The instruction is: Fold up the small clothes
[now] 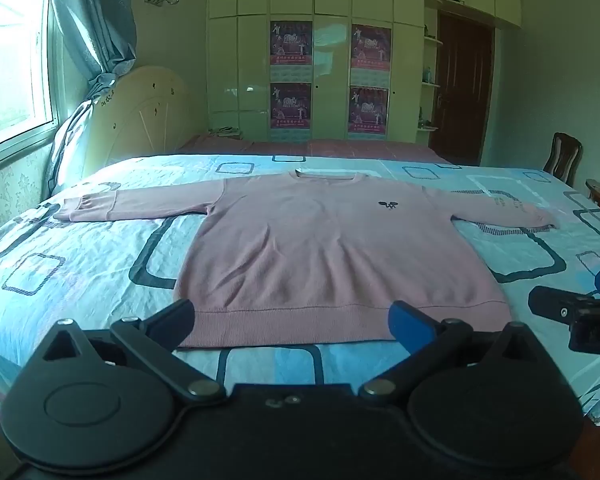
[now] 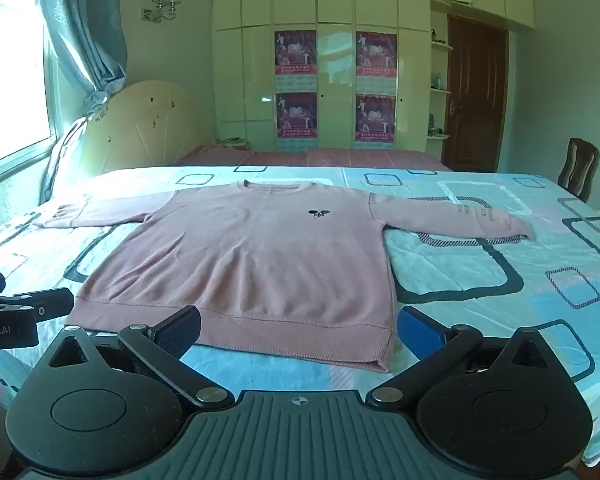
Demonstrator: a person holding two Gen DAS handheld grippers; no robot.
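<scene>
In the left wrist view, the pink sweater (image 1: 332, 256) lay flat on the patterned bedsheet (image 1: 80, 264), filling the centre of the frame with both sleeves stretched out to left and right and the collar toward the top. The left gripper (image 1: 292, 322) sat at the lower middle with its fingers spread as wide as they go and nothing between the pads; the ribbed hem lay just beyond and between the fingertips, seemingly untouched. At the right edge the right gripper (image 1: 576, 312) poked in over the sheet, beside the sweater's lower right corner. Behind the bed stood a cream headboard (image 1: 140, 116) at the left, a wardrobe (image 1: 320, 60) with four posters at the top centre, a brown door (image 1: 464, 88) and a wooden chair (image 1: 562, 160) at the right. In the right wrist view, the sweater sat left of centre, its lower right corner lying between the right gripper's wide-open, empty fingers at the lower middle. This view alone showed the hem's side slit, and the left gripper at the left edge, just beside the lower left hem corner.
</scene>
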